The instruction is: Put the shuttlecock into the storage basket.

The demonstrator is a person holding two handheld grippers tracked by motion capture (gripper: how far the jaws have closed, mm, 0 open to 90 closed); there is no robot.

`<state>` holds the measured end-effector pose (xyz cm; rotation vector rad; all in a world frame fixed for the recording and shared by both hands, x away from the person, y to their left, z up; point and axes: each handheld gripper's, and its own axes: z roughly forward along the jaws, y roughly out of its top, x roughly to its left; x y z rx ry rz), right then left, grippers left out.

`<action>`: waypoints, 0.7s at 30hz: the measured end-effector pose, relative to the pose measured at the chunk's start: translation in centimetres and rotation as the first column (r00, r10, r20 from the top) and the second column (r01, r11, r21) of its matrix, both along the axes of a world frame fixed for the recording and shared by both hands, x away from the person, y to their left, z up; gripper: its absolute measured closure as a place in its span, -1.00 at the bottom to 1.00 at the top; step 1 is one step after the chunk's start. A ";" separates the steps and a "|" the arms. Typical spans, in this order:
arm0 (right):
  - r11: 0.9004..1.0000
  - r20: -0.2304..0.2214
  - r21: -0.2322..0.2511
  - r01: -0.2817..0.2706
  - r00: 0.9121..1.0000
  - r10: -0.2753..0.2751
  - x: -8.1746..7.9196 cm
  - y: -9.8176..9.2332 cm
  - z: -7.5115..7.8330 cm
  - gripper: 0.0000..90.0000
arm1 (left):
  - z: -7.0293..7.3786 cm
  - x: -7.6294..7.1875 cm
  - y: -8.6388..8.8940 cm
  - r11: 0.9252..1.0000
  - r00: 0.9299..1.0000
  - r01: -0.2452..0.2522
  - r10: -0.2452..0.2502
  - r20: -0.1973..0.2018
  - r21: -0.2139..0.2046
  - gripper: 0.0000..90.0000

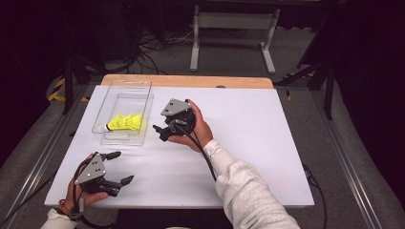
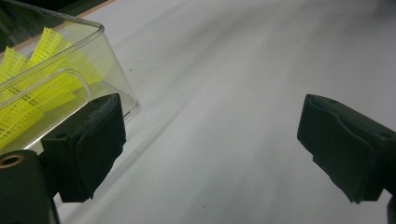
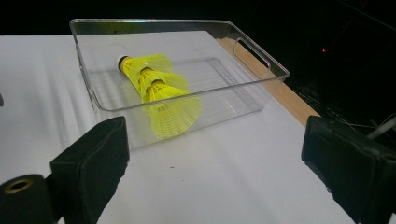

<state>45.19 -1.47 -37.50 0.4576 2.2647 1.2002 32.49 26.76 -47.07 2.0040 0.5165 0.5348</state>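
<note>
Yellow shuttlecocks (image 3: 159, 88) in the clear tray (image 3: 261, 63) bear no readable writing; both grippers' jaws stand wide, empty.

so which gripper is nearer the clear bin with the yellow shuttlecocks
Right. The right gripper hovers open just beside the clear bin, nothing held. The left gripper sits farther back near the table's front edge, also open.

Overhead light falls bright on the white counter (image 1: 248, 143) while the surroundings stay near black; soft shadows; gripper views look smeared and grainy, edges dim.
</note>
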 end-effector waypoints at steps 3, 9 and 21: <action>1.000 0.009 -0.009 0.013 1.000 -0.012 -0.1 -0.3 0.1 -0.82 | 0.0 0.0 0.0 1.000 1.000 -0.001 0.001 0.000 -0.001 -0.80; 0.999 0.029 -0.015 0.029 0.999 -0.028 -0.2 -1.0 0.4 -0.83 | 0.0 0.0 0.0 1.000 1.000 -0.003 0.003 0.001 0.000 -0.80; 0.998 0.056 -0.020 0.059 0.997 -0.058 -0.5 -2.4 0.8 -0.81 | 0.0 0.0 0.0 1.000 1.000 -0.005 0.005 0.003 0.002 -0.80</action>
